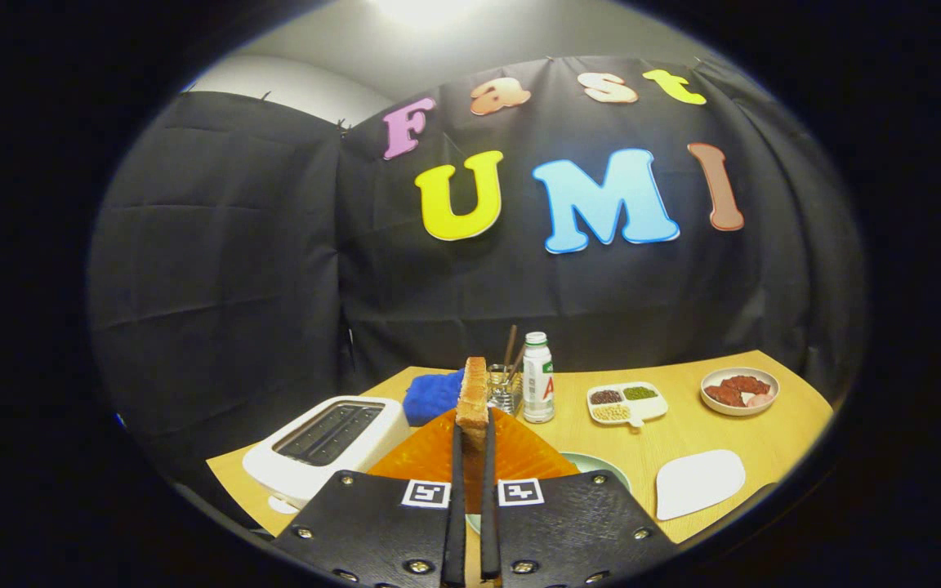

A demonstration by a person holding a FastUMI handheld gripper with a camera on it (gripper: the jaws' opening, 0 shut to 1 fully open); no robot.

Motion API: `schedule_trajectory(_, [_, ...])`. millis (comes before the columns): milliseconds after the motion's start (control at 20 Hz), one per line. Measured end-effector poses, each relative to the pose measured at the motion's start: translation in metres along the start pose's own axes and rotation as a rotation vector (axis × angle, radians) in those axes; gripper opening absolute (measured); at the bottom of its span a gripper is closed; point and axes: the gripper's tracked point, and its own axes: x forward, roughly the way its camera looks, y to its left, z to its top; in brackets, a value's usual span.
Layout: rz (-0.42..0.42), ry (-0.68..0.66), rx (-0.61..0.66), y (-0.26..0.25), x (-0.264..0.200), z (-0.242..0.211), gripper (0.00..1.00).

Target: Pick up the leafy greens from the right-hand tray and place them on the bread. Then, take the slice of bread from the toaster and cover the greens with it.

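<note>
I've got the gripper [471, 425] pinched edge-on around the bread slice [473, 392], held upright just right of the toaster [327, 441], so it can go flat over the greens.

— Is anything standing in the tool's [472, 437] way?
— Its fingers are pinching an upright slice of bread [473, 390], which is blocking the line ahead. The toaster [327, 445] is sitting just left; the jar of sticks [506, 384] and bottle [537, 377] are crowding behind.
— And to the right?
— Bare tabletop [683, 429] is lying between the white tray [699, 482] and the divided dish [626, 403].
</note>
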Motion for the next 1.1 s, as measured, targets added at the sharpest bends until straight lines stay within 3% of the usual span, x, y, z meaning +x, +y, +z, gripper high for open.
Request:
schedule_trajectory(250, [-0.068, 0.041, 0.042, -0.045, 0.004, -0.02, 0.07])
schedule_trajectory(500, [-0.069, 0.062, 0.028, -0.055, 0.002, -0.033, 0.07])
schedule_trajectory(1100, [0.028, 0.075, 0.066, -0.012, 0.029, -0.054, 0.07])
